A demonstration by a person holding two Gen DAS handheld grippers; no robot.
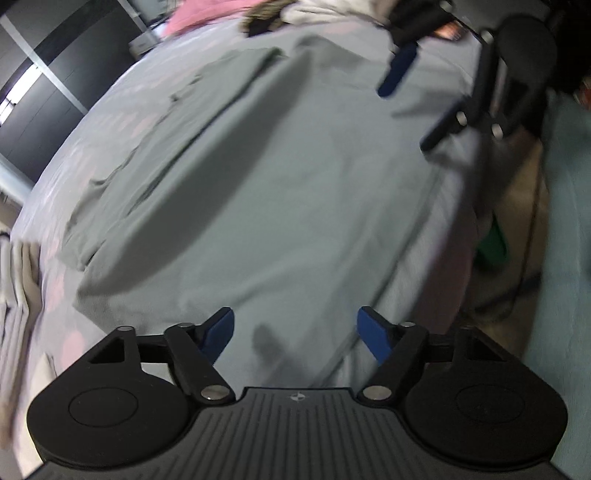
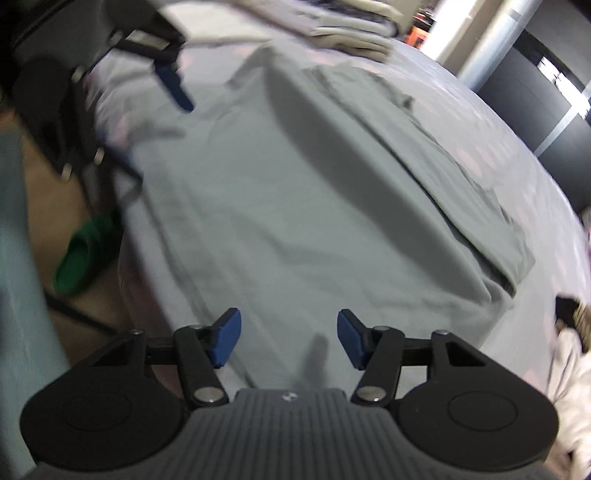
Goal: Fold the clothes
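Observation:
A grey-green garment (image 1: pixel 280 192) lies spread flat on the bed, its far side folded over into a long strip (image 1: pixel 159 147). It also shows in the right wrist view (image 2: pixel 295 206), with the folded strip (image 2: pixel 413 147) at the right. My left gripper (image 1: pixel 295 332) is open and empty, hovering over the garment's near edge. My right gripper (image 2: pixel 288 338) is open and empty over the near edge too. Each gripper appears in the other's view, the right one (image 1: pixel 410 99) and the left one (image 2: pixel 177 85), both open.
The bed sheet (image 1: pixel 62 177) is light grey with pink patches. Piled clothes (image 1: pixel 280 14) lie at the far end, folded light clothes (image 2: pixel 347 33) at the other. A green slipper (image 2: pixel 85 254) lies on the floor beside the bed. White cloth (image 2: pixel 569 373) lies at the right.

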